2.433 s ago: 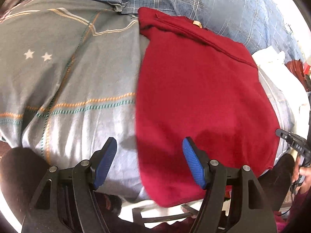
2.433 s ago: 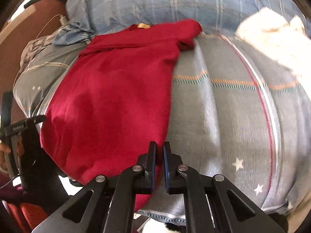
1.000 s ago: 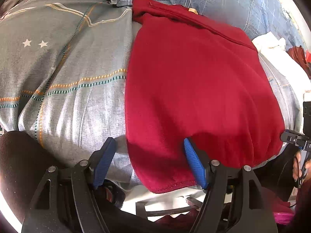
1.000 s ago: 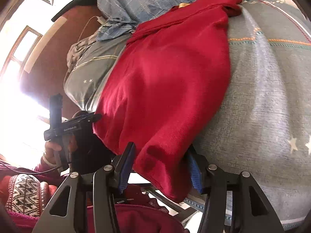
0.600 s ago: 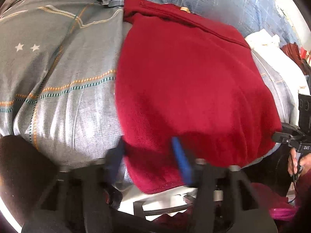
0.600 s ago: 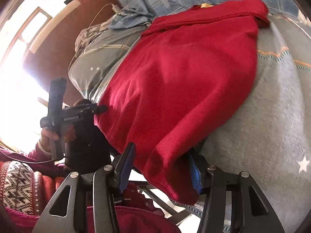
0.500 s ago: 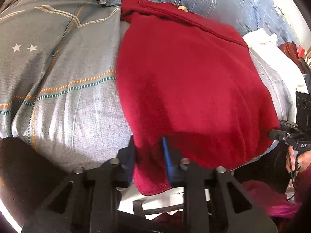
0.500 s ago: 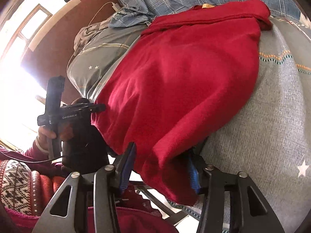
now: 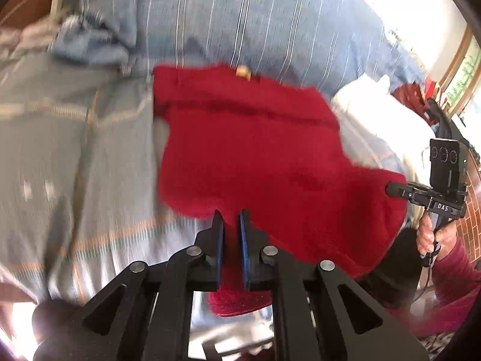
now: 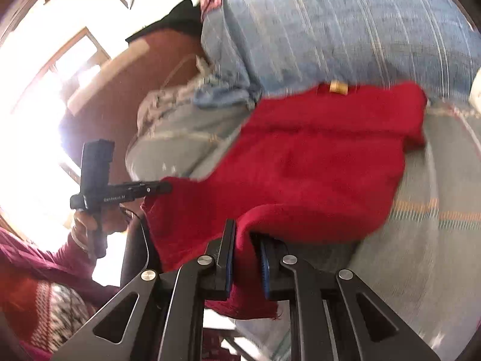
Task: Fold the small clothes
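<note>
A red knitted garment (image 9: 255, 150) lies on a grey patterned bedsheet (image 9: 75, 165), its collar with a tan label (image 9: 243, 71) at the far end. My left gripper (image 9: 231, 219) is shut on the near left corner of its hem and holds it raised. My right gripper (image 10: 245, 231) is shut on the near right corner of the same red garment (image 10: 315, 162), also lifted off the sheet. The near hem hangs between the two grippers. Each gripper shows in the other's view: the right one (image 9: 390, 188) and the left one (image 10: 163, 187).
A blue striped pillow or duvet (image 9: 240, 21) lies behind the garment. A white cloth (image 9: 375, 111) sits at the right of the bed. A brown headboard (image 10: 126, 90) and a bright window (image 10: 45, 60) are at the left. The person's red sleeve (image 9: 451, 270) is near.
Both grippers have closed on the near hem corners of the red garment and lifted them up and forward toward the collar. The near half of the garment has come off the sheet.
</note>
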A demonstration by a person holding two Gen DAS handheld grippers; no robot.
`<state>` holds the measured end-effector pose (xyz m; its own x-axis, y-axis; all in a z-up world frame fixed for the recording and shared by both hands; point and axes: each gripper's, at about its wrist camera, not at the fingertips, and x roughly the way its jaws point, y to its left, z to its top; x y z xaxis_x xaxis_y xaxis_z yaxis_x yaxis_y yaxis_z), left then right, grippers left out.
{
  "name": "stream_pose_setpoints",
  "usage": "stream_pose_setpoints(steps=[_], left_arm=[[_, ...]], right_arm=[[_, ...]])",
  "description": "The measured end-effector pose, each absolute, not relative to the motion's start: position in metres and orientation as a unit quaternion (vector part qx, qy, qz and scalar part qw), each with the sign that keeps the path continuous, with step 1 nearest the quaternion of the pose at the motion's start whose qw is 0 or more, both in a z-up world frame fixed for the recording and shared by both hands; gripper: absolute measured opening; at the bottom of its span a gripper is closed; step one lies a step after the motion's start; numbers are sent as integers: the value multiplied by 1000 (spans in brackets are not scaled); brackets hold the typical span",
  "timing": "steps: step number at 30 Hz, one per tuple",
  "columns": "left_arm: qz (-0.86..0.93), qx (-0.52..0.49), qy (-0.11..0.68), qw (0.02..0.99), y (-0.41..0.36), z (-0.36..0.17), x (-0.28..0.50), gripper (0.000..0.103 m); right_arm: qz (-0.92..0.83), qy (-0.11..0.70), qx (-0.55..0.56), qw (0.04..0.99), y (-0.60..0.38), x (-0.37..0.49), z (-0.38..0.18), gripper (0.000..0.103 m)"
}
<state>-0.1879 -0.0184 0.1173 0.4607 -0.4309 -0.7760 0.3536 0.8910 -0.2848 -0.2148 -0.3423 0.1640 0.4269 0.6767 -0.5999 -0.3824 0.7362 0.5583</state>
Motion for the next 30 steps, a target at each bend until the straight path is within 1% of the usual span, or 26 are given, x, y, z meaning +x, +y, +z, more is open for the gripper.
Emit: stream_pose_setpoints(steps=[6,10,14,18,20,21,23,24,25,26,27,28,30], left_arm=[[-222,-48,416,880,-27,136,-117,6],[-201,-67,407,889,-32,136,-65,6],[-173,-61,400,898,-45,132,-15,6],[-147,-52,411,898,-53,117,31,6],[-140,-57,421,894,-54,108,48,6],[-132,-60,422,895,-54,101,57,6],[-133,-62,431,891,-56,91,68,8],[-137,-62,438,887,-57,86,73,10],[-139,-64,440,885,-57,85,75,21],[-142,-67,441,884,-57,84,77,31],[-143,-73,437,885,-53,86,75,55],[-143,-77,430,888,-51,90,74,67],[-150,-88,406,897,-44,101,67,68]], right_arm=[[271,378,172,868,-360,-150,184,13],[223,361,173,889,-369,-104,188,13],[169,370,208,890,-387,-56,169,13],[130,388,246,879,-402,-12,139,13],[120,394,259,874,-407,5,128,14],[112,401,268,869,-411,13,120,16],[93,413,291,858,-423,27,107,26],[90,415,306,852,-430,28,104,37],[82,407,329,848,-440,27,104,45],[73,394,345,849,-449,24,107,47],[67,378,358,851,-458,17,112,48],[67,368,359,855,-463,11,120,48],[89,359,334,867,-459,-2,136,48]])
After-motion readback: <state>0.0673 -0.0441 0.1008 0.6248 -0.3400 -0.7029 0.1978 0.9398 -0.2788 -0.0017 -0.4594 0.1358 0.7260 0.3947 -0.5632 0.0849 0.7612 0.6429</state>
